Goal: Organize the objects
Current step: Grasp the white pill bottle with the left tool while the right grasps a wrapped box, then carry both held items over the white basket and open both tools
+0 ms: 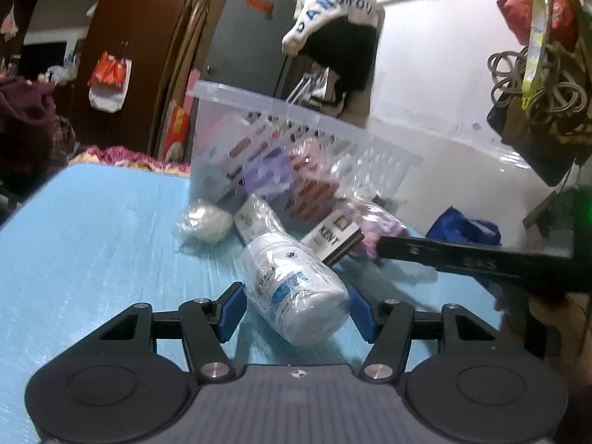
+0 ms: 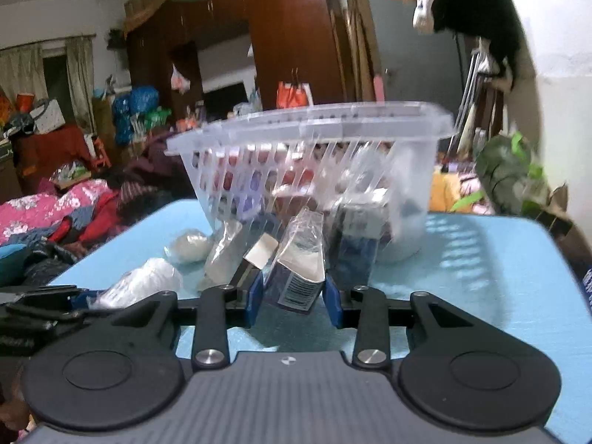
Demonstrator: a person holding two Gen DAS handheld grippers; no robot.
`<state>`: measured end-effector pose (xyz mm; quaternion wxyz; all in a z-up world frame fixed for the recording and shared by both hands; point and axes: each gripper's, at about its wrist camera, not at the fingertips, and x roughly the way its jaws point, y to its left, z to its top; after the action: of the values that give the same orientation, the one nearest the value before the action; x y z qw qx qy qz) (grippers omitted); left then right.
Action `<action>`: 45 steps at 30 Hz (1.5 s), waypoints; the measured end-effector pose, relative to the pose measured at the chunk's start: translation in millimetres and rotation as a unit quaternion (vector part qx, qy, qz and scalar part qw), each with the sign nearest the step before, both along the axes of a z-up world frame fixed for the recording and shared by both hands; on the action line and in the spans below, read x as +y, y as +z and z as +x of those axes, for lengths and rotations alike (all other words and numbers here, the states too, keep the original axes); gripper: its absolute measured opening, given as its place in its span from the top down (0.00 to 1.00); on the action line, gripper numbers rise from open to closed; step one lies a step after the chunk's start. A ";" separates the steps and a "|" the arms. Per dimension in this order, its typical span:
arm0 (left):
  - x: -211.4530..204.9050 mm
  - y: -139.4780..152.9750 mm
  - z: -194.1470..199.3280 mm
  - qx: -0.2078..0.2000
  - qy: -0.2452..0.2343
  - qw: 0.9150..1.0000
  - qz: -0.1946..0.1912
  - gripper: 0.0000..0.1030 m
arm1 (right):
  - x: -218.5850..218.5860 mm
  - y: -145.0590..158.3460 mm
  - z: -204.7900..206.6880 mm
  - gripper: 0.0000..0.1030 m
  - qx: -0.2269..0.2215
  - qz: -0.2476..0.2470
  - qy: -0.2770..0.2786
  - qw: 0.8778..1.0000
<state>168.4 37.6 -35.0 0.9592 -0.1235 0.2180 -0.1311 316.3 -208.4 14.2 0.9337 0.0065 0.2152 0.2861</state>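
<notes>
1. A wrapped white bottle (image 1: 294, 290) lies on its side on the blue tabletop (image 1: 92, 229), long axis running away toward the clear basket (image 1: 296, 122).
2. The left gripper (image 1: 296, 309) has its fingers spread around the bottle's near end, not clearly pinching.
3. The right gripper (image 2: 294, 298) is spread around a small wrapped box (image 2: 298, 277); whether it touches is unclear.

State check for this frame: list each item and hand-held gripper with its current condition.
Left hand-held gripper: open, pads either side of the white bottle, gaps showing.
White bottle: lying on its side on the blue table, plastic-wrapped.
Right hand-held gripper: jaws around the small box; contact unclear.
Small box: tilted, plastic-wrapped.
Clear basket: upright, holding items.
KENT box: lying on the table.
</notes>
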 end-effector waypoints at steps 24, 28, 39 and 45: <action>19.5 8.4 -17.8 -0.108 -0.006 0.994 -0.034 0.39 | -20.3 -3.2 -35.0 0.63 -0.105 0.034 -0.030 0.993; 24.1 50.3 -8.2 -0.150 -0.002 0.988 -0.027 0.39 | -14.5 37.4 -40.4 0.63 -0.160 0.039 -0.018 0.986; 0.8 126.0 125.1 -0.073 0.032 0.997 0.010 0.46 | 34.1 106.8 70.0 0.63 -0.150 -0.038 -0.021 0.988; 13.4 106.2 104.8 -0.071 0.038 0.997 0.021 0.36 | 17.6 97.5 57.0 0.63 -0.134 -0.026 -0.011 0.991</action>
<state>273.2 51.0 71.3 0.9789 -0.1022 0.1473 -0.0980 373.3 -190.8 111.7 0.9571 -0.0537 0.0958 0.2680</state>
